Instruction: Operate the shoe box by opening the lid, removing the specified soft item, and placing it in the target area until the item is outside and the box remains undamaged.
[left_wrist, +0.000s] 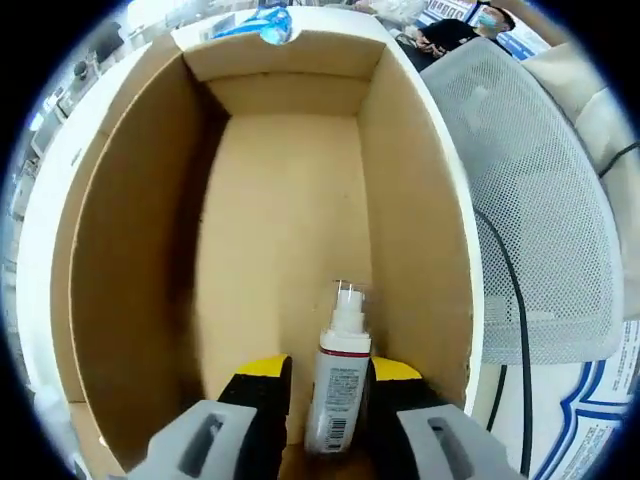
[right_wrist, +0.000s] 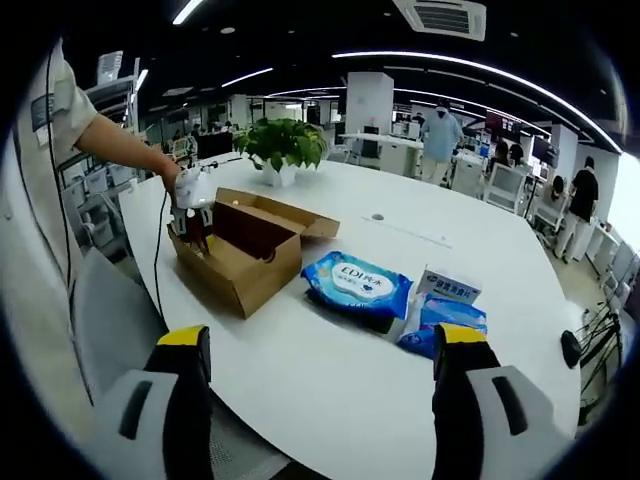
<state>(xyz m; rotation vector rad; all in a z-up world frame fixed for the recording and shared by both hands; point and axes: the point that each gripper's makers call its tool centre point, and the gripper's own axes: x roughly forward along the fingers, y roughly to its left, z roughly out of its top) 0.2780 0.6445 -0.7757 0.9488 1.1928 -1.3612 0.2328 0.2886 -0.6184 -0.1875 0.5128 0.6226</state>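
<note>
A: Biggest first. What's the surface?
B: White round bench (right_wrist: 330, 350), right gripper view. The open cardboard shoe box (right_wrist: 240, 255) sits on it toward the person's side, lid flaps up.
A: Inside the box?
B: Left gripper view looks straight into it: brown cardboard walls (left_wrist: 130, 250), bare floor, white outer rim. A small white spray bottle (left_wrist: 338, 385) with a red band stands upright at the near end.
A: Left gripper (left_wrist: 328, 400)?
B: Inside the box, jaws closed in on the spray bottle from both sides, yellow-tipped pads against its body. In the right gripper view that same gripper (right_wrist: 192, 205) is at the box's near end, held by a hand.
A: Right gripper (right_wrist: 325, 385)?
B: Jaws spread wide, nothing between them, above the bench and well apart from the box.
A: Smaller stuff?
B: Blue wet-wipe pack (right_wrist: 357, 285) just beside the box, then a white-and-blue packet (right_wrist: 448, 288) and another blue pack (right_wrist: 440, 325) near it. Potted green plant (right_wrist: 282, 145) behind the box. Grey mesh chair back (left_wrist: 530, 210) beside the box in the left gripper view.
</note>
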